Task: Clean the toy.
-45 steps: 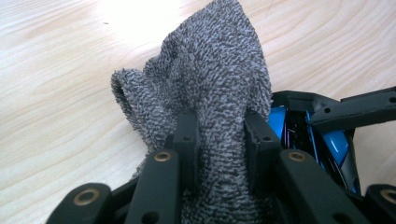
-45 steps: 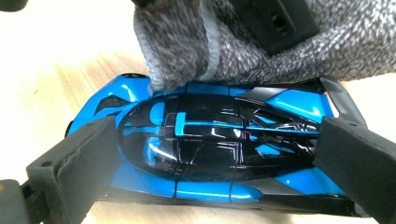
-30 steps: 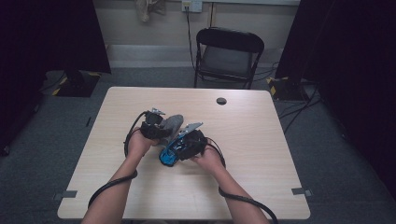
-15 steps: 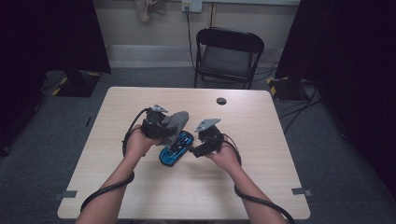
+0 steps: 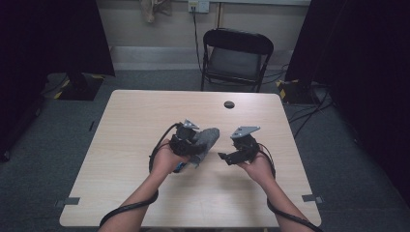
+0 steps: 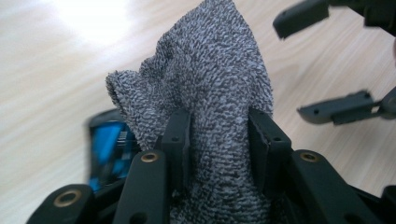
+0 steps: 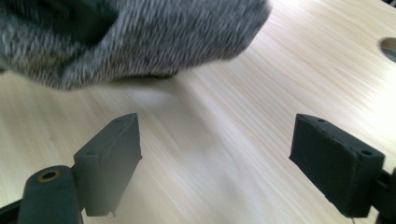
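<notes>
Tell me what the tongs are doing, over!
Left tongs shut on grey cloth. Right tongs open, holding nothing. Blue thing under the cloth, on the table. Nothing in the way.

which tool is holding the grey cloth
The left tool: its jaws are shut on the grey cloth. The right tool is open with nothing between its jaws.
</notes>
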`<state>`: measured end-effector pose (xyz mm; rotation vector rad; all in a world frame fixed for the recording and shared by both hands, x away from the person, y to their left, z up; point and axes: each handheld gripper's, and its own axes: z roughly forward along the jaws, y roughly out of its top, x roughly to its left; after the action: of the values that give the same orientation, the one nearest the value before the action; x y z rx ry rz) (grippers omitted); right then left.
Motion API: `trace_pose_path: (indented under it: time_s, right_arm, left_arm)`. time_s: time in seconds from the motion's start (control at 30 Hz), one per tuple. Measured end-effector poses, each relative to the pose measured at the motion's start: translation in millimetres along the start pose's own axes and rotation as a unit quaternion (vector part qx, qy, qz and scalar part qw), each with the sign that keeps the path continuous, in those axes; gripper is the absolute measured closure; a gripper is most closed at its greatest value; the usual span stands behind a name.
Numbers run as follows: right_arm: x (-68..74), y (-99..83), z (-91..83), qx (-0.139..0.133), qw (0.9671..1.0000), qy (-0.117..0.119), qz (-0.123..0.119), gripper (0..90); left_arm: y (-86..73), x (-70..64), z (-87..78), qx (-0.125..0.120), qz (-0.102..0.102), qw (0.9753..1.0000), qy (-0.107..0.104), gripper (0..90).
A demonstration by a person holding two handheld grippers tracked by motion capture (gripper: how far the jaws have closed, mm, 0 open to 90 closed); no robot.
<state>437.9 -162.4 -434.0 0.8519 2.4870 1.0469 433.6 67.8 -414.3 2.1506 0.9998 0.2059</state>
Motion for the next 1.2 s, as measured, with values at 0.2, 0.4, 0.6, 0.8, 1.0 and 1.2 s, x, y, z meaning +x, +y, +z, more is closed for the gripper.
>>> trace_pose_path:
  time_s: [0.2,0.4,0.6,0.8,1.0,1.2]
  right_arm:
    - [-10.2,-15.2,-11.8,0.006,0.9999,-0.012,0.007,17.5]
    - [-20.4,-28.3,-22.5,0.013,0.9995,-0.025,0.013,17.5]
    - [-31.0,-42.0,-32.7,0.016,0.9988,-0.037,0.027,17.5]
    - [-34.6,-51.6,-38.1,0.014,0.9982,-0.042,0.039,17.5]
    - [-33.7,-53.2,-39.0,0.013,0.998,-0.037,0.051,17.5]
    - [-23.7,-44.1,-32.5,0.007,0.9983,-0.013,0.057,19.7]
  left_arm:
    - [1.2,-20.6,29.0,0.016,0.007,0.9998,-0.012,62.9]
    - [8.2,-37.4,45.2,0.018,0.011,0.9995,-0.024,63.0]
    - [13.4,-54.8,59.5,0.02,0.023,0.999,-0.034,60.4]
    - [11.8,-62.0,74.0,0.019,0.033,0.9986,-0.036,46.5]
    - [13.0,-61.7,62.6,0.01,0.072,0.997,-0.029,29.9]
    - [-0.2,-41.1,36.5,0.004,0.06,0.9982,-0.006,31.0]
